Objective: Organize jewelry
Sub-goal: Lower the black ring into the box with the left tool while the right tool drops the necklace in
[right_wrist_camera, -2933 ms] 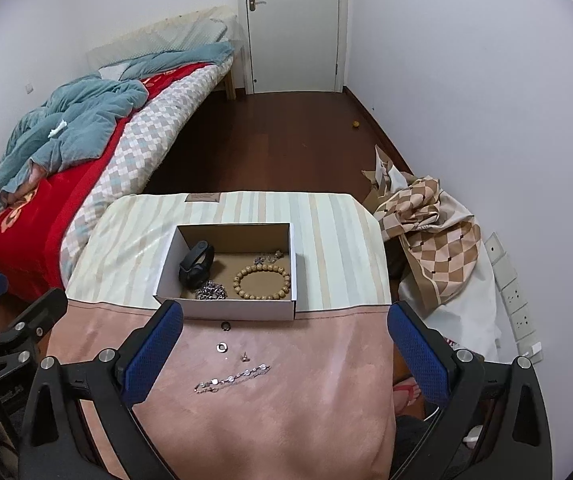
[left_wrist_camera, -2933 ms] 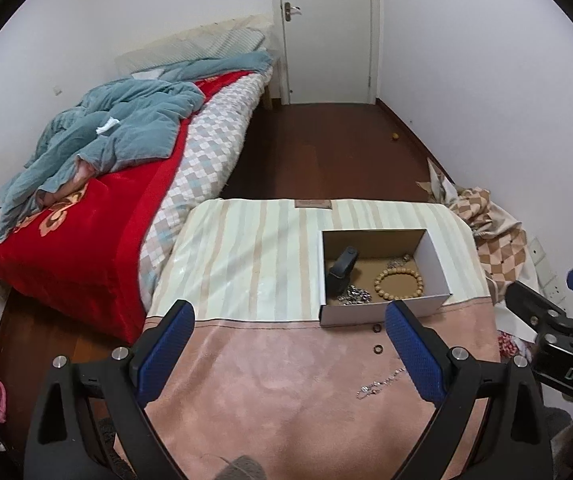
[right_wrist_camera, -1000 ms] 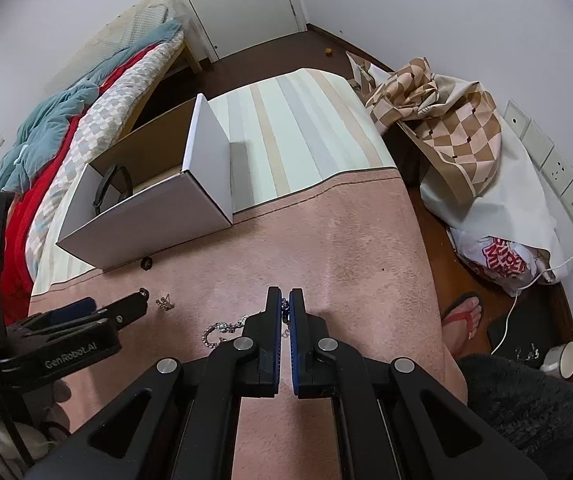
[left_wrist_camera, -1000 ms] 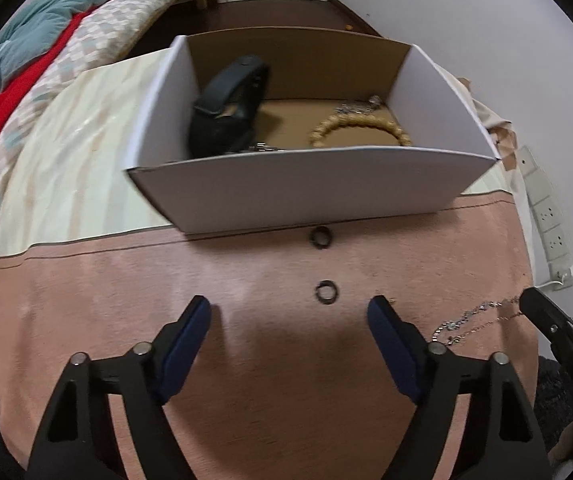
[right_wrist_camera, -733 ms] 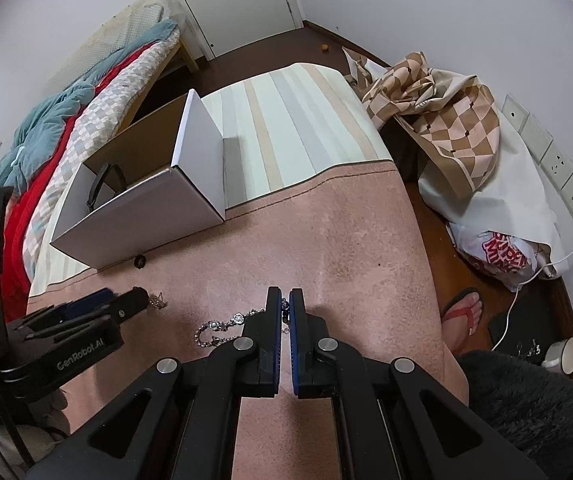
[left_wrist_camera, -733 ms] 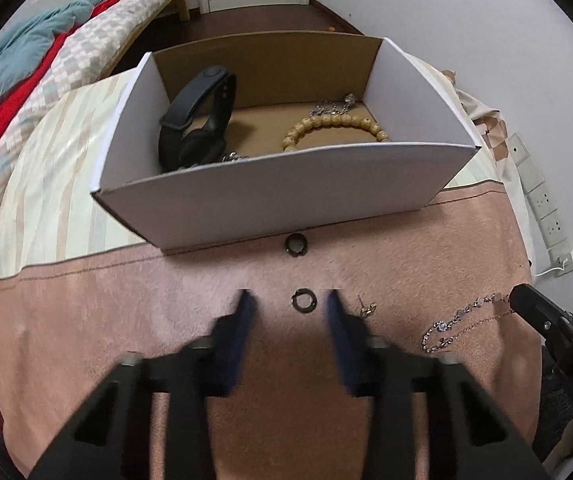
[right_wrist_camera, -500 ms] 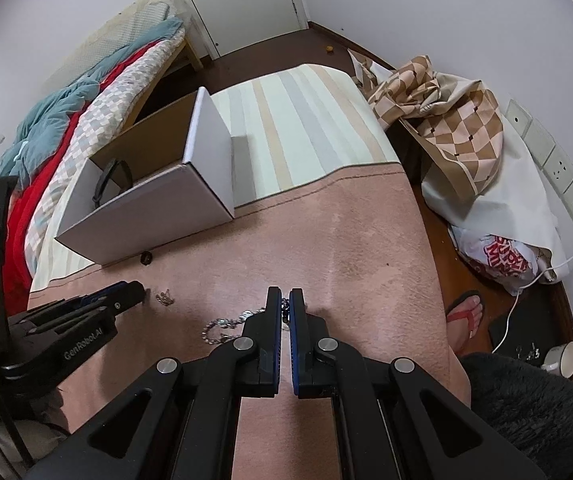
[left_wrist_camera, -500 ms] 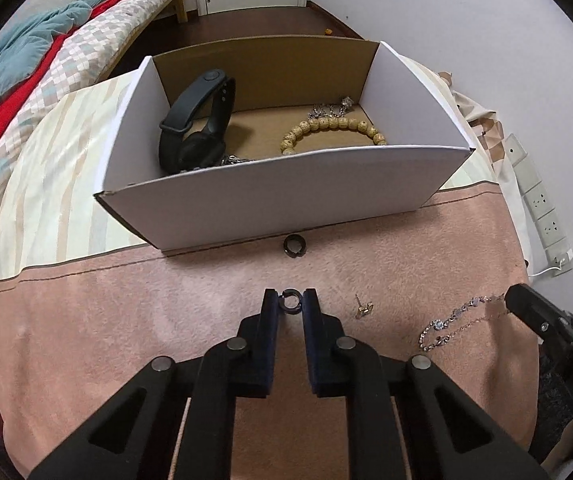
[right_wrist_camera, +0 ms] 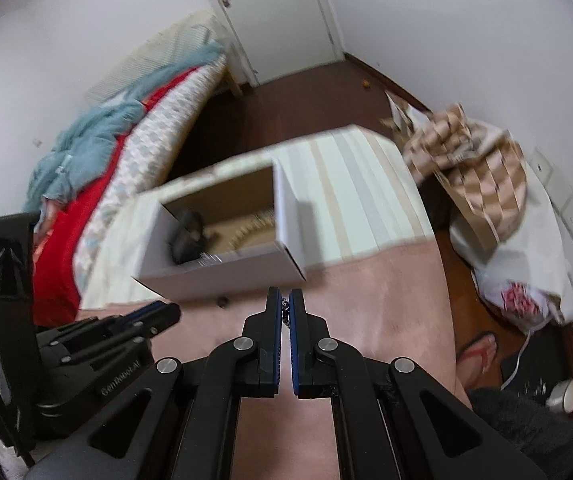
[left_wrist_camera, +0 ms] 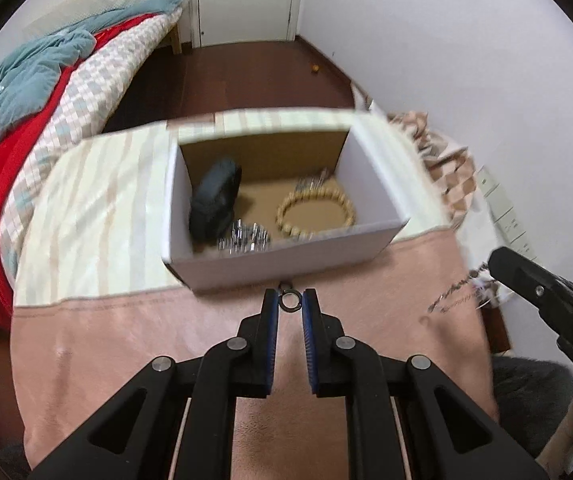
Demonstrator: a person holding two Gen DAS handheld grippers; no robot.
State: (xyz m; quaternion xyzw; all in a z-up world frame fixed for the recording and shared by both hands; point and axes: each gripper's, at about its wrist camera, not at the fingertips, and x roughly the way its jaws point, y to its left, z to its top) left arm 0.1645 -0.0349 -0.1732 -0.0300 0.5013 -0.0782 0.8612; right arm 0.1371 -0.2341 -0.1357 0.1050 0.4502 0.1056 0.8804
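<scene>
Right in front of me the left gripper [left_wrist_camera: 290, 302] has its fingers pinched on a small dark ring [left_wrist_camera: 290, 300], which sits upright between the blue pads at their very tips, above the pink cloth of the desk [left_wrist_camera: 126, 340]. The ring is a thin black band, round and plain. The jaws had just been closing and now press the ring from both sides.

To its right, the right gripper [right_wrist_camera: 285, 305] is closed tight on one end of a fine silver chain [left_wrist_camera: 456, 290]; the chain hangs slack from the fingertips, a thin beaded strand, blurred.

Just beyond the ring stands a white cardboard box [left_wrist_camera: 286, 266], open at the top with a brown floor. Inside lie a black watch band [left_wrist_camera: 214, 200] at the left, a heap of silver links [left_wrist_camera: 244, 236] near the front wall, and a wooden bead bracelet [left_wrist_camera: 316, 216] at the right.

A second dark ring [right_wrist_camera: 221, 301] lies on the cloth just before the box.
</scene>
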